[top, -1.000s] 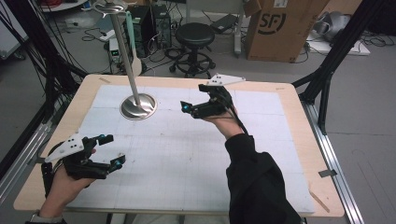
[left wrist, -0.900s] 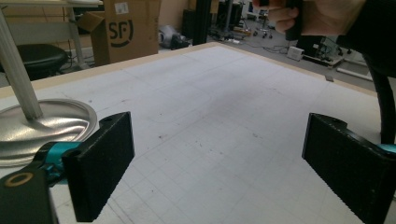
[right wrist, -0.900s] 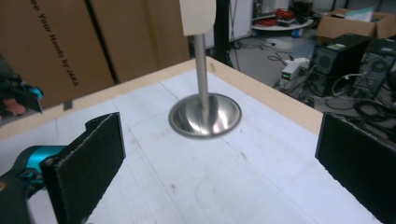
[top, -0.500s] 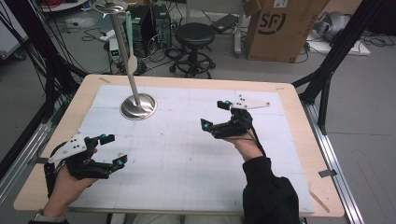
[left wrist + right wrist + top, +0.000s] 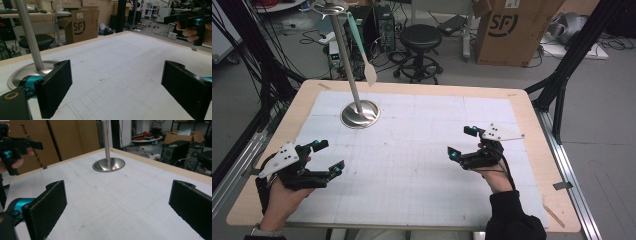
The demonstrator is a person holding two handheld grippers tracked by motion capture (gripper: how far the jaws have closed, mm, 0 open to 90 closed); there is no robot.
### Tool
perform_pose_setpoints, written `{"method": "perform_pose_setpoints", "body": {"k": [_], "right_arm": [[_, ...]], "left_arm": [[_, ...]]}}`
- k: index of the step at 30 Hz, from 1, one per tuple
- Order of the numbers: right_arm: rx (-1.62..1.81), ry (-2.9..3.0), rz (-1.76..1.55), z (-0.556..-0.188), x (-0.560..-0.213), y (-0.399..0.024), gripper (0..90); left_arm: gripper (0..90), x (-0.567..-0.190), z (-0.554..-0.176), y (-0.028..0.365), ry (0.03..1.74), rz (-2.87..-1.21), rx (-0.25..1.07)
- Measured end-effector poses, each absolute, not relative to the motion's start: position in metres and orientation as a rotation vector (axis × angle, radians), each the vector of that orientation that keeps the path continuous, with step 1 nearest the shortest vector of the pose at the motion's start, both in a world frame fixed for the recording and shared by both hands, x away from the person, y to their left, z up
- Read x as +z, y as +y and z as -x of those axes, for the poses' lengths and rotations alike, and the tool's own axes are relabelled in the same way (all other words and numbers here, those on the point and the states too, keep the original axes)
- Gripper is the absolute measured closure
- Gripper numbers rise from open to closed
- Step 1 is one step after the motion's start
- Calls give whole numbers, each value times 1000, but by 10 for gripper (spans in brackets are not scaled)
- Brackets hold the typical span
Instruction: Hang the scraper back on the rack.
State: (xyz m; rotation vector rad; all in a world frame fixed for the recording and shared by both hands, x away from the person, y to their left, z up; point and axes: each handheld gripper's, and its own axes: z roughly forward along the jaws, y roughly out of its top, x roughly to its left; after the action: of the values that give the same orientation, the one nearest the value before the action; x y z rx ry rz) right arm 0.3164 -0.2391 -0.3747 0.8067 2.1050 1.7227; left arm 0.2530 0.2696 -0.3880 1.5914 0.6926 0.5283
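Workshop clutter rings the scene: a cardboard box point(image 5: 512, 30) and a black stool point(image 5: 420, 37) lie past the far edge of the table point(image 5: 532, 115), whose top carries a white gridded mat point(image 5: 412, 150). On the mat at 11 o'clock stands a metal stand point(image 5: 360, 113), its pole rising to a top ring from which a pale green spatula point(image 5: 360, 47) hangs. Left gripper point(image 5: 326, 157) hovers at 8 o'clock, fingers spread wide and empty. Right gripper point(image 5: 459, 141) hovers at 4 o'clock, fingers likewise spread, nothing between them. Judgement: both hands sit at rest, well apart from the stand. Next move likely calls for a reach toward 11 o'clock and closing on the spatula's handle.
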Motion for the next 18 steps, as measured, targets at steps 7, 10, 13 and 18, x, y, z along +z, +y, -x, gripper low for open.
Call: {"method": "perform_pose_setpoints", "body": {"k": [7, 10, 13, 18], "right_arm": [[1729, 2109, -885, -305, -397, -267, 4], [1727, 2109, -909, -299, -410, -281, 4], [1698, 2100, -933, -293, -417, -296, 4], [1704, 2049, -978, -283, -423, -320, 4]], "left_arm": [[103, -391, -254, 271, 710, -1592, 522], [103, -393, -254, 271, 713, -1597, 531], [103, -396, -254, 274, 721, -1595, 529], [103, -400, -257, 277, 748, -1587, 525]]}}
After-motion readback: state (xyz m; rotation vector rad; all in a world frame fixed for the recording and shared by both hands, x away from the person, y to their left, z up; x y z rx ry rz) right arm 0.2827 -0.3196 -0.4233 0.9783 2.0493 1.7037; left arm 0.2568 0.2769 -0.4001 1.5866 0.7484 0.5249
